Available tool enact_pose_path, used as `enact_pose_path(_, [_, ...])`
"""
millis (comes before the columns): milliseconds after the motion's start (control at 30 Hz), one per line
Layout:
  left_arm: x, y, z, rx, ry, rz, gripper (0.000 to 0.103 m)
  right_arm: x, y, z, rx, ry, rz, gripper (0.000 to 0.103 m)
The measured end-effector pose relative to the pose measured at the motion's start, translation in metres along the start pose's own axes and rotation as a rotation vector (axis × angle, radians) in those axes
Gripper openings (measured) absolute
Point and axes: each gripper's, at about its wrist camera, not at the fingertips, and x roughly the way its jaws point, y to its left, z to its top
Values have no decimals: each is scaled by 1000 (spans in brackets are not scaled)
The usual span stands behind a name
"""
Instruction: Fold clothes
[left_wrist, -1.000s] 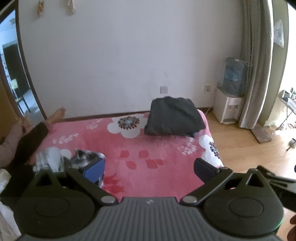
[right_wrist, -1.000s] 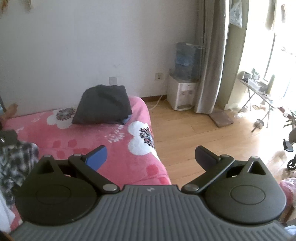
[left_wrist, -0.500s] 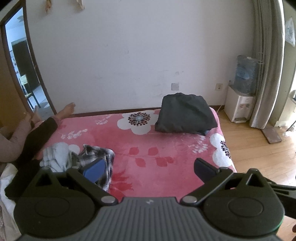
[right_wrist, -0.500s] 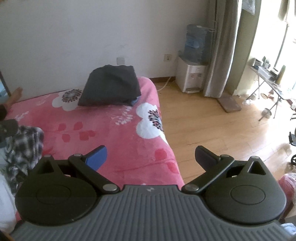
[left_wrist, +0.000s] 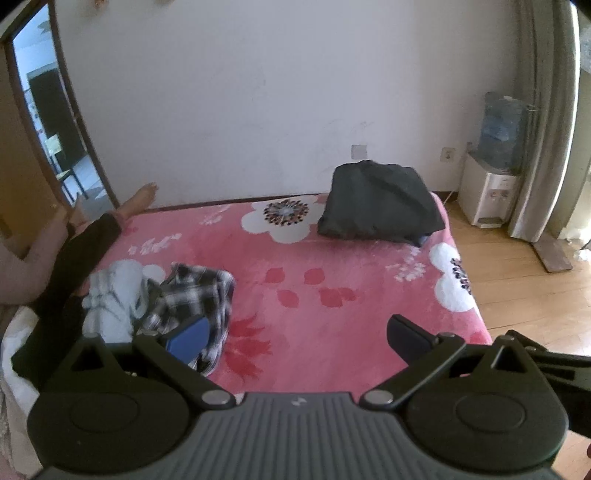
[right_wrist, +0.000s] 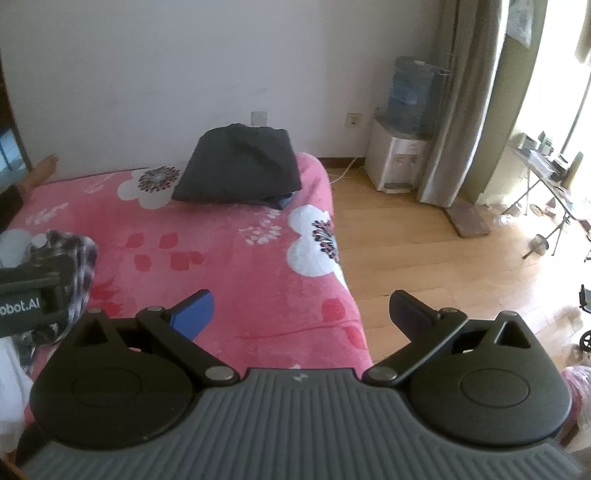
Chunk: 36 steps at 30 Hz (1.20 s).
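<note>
Left gripper (left_wrist: 295, 334) spread wide, holding nothing, above the pink blanket (left_wrist: 317, 273); crumpled plaid shirt (left_wrist: 192, 295) lies just beyond its left finger. Right gripper (right_wrist: 301, 308) likewise gaping and empty, shirt (right_wrist: 79, 266) far to its left; folded dark garment (right_wrist: 240, 166) well ahead.

The bed cover (left_wrist: 332, 280) is a pink fleece-like blanket, soft and matt, with a short fuzzy nap and printed white flowers. On its far side sits a folded dark grey garment (left_wrist: 376, 201), smooth matt cloth with soft creases. Near the left lies a crumpled black-and-white plaid shirt (left_wrist: 195, 295) of thin woven cloth, beside a rumpled pale white cloth (left_wrist: 110, 295). The left gripper (left_wrist: 295, 334) and right gripper (right_wrist: 301, 308) are matt black plastic with ribbed grey housings and small shiny metal pivot pins. The floor (right_wrist: 424, 258) at right is glossy wood plank; the wall (left_wrist: 258, 92) is matt white paint.
</note>
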Motion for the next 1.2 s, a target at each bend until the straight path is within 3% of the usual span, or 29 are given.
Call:
enact_pose_path(267, [9, 10, -4, -39, 38, -21, 103, 5, 8, -1, -10, 20, 15, 102])
enact_pose_path(1200, [12, 2, -8, -30, 49, -22, 103, 10, 8, -7, -9, 29, 2, 102])
